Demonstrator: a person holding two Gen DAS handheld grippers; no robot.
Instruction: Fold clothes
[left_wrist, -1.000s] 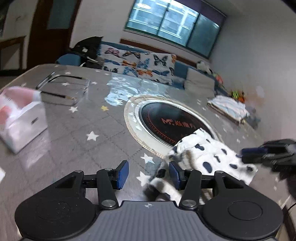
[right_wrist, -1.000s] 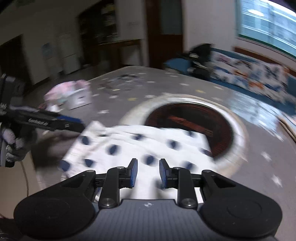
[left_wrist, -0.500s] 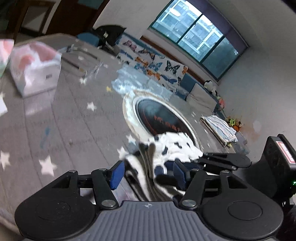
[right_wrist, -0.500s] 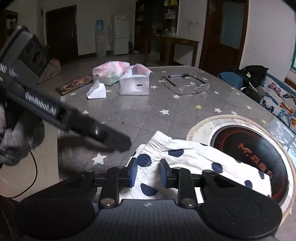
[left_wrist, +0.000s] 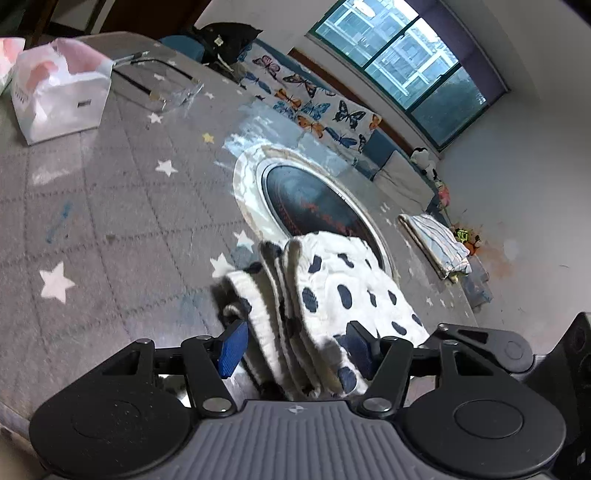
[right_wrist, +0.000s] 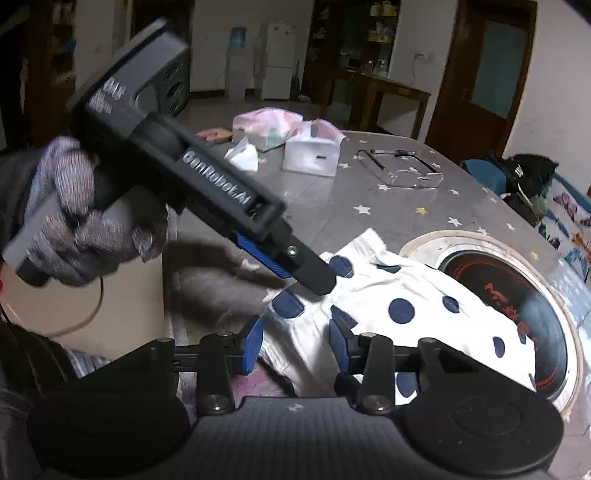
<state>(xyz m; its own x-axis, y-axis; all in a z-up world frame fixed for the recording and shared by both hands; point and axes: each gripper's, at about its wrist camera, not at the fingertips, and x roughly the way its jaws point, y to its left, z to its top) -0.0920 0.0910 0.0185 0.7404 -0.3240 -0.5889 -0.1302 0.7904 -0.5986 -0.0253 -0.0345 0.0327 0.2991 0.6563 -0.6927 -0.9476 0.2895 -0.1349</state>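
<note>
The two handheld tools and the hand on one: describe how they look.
Each tool, left and right, has a ribbed grey body, black linkage arms with silver screws and blue ribbed finger pads. From the right wrist view, the left tool's grey housing carries white "GenRobot.AI" lettering; the hand wears a speckled grey knit glove, a thin cable below.

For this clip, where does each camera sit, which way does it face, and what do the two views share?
Left wrist: on the left gripper, looking down along its fingers over the polka-dot garment toward the window; the right gripper's frame shows at right.
Right wrist: on the right gripper, facing the doorway side; the gloved left hand holds the other gripper in view.
Shared: garment, round hob, star-patterned table, tissue box.
</note>
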